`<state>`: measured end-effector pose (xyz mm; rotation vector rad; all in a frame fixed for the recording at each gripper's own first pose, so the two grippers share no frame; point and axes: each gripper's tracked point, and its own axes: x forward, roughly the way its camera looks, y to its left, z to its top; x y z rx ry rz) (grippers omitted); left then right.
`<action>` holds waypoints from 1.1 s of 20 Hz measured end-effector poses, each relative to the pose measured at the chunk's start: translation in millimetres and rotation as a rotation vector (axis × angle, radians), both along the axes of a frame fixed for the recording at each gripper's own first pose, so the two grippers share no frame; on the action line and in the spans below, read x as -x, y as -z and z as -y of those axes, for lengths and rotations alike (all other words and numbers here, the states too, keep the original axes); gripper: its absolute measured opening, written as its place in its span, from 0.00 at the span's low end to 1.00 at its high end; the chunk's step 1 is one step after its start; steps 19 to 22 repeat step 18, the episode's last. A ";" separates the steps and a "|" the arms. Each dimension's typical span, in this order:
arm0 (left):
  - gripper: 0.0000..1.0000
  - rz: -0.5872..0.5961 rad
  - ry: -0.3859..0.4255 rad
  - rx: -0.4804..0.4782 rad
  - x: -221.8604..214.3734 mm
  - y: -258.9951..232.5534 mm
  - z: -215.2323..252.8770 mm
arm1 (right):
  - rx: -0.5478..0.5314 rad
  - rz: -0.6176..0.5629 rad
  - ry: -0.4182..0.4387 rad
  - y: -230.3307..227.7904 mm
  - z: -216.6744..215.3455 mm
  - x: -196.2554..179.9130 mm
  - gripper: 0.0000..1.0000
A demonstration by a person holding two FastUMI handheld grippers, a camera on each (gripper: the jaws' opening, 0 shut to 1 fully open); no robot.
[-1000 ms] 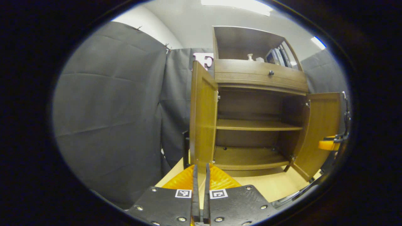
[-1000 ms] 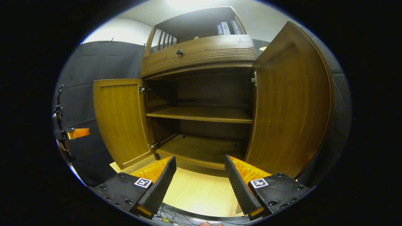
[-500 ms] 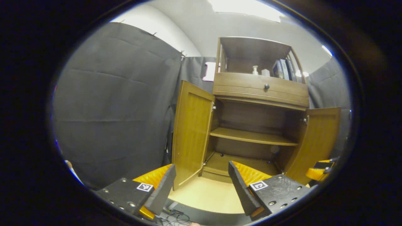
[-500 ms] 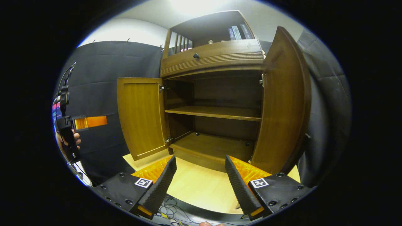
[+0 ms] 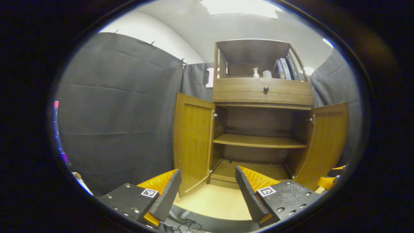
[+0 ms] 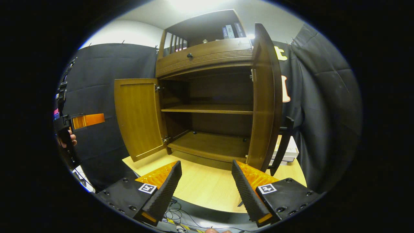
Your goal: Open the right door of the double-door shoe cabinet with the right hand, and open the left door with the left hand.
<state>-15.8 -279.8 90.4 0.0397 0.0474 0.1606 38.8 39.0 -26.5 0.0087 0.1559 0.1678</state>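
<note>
Standing upright on a pale wood floor [image 6: 200, 184], cabinet [image 5: 262, 94] with long axis vertical, front facing both cameras. Left door [image 5: 192, 142] swung out wide, right door [image 5: 326, 142] likewise, seen nearly edge-on in the right gripper view [image 6: 266, 97]. Inside, bare shelf [image 5: 258, 141] and bottom board. Above, drawer with a dark knob [image 5: 266, 88], then an open top with books [image 5: 284, 68]. Left gripper [image 5: 207, 191] spread apart, holding nothing, short of the doors; right gripper [image 6: 207, 184] same. Black cloth wall [image 5: 116, 116] around, white ceiling overhead.
</note>
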 end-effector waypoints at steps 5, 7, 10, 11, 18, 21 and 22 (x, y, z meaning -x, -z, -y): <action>0.96 0.035 0.093 0.019 -43.5 -2.9 0.0 | 0.035 0.033 0.042 -18.1 -22.8 -15.2 0.92; 0.96 0.040 0.115 0.016 -50.5 1.2 -9.4 | 0.069 0.079 0.060 -33.5 -30.5 -21.2 0.93; 0.96 0.012 0.114 0.032 -60.8 17.8 -30.3 | 0.121 0.096 0.089 -38.0 -37.8 -27.5 0.96; 0.96 0.019 0.103 0.035 -63.0 16.8 -34.3 | 0.126 0.084 0.096 -34.7 -39.6 -30.3 0.97; 0.96 0.060 0.048 0.009 -80.0 39.5 -71.3 | 0.176 0.043 0.151 -42.0 -58.6 -55.5 0.98; 0.96 0.060 0.048 0.009 -80.0 39.5 -71.3 | 0.176 0.043 0.151 -42.0 -58.6 -55.5 0.98; 0.96 0.060 0.048 0.009 -80.0 39.5 -71.3 | 0.176 0.043 0.151 -42.0 -58.6 -55.5 0.98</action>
